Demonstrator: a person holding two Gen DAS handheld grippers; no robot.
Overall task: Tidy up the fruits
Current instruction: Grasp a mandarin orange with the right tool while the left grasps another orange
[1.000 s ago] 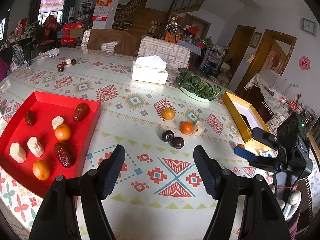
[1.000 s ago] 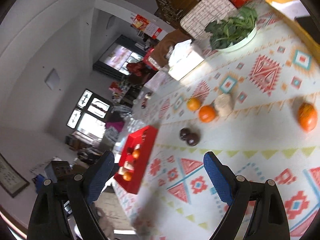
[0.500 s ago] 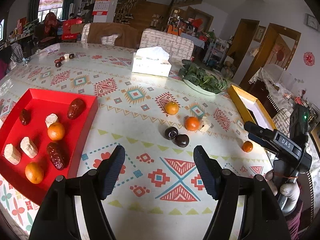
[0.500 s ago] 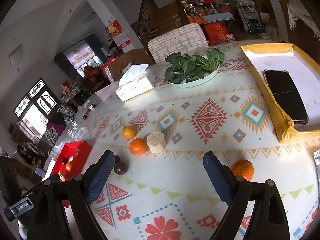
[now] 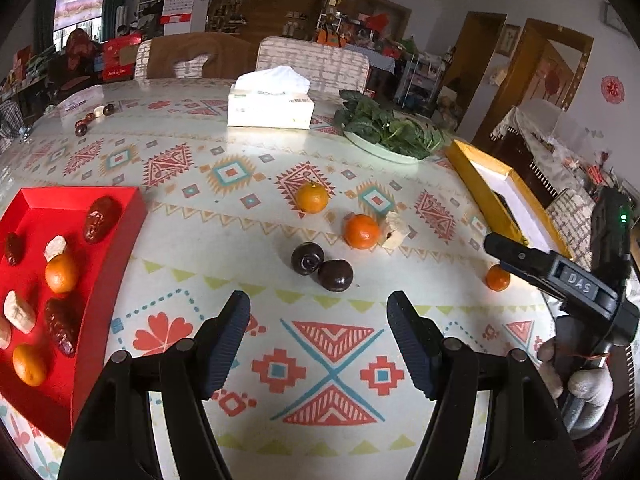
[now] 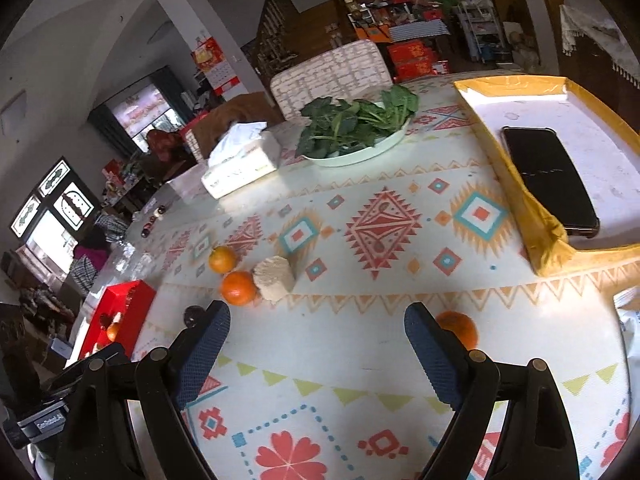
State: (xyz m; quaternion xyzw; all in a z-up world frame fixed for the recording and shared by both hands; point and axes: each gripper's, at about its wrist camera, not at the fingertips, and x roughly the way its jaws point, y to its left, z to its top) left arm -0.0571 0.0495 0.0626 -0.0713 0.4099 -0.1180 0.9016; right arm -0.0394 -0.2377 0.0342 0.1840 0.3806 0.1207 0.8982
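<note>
Where right gripper [image 6: 316,344] finger overlaps it, half-hidden tangerine [image 6: 460,330]; both jaws spread, pinching nothing; left gripper [image 5: 318,332] likewise.

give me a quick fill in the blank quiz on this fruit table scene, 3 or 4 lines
1. The tray holding sorted fruit is coloured ____.
2. The black phone lies inside the ____ box.
3. The plate near the tissue box holds leafy ____.
4. The two dark round fruits ahead of the left claw are ____ each other.

Missing words: red; yellow; greens; touching
</note>
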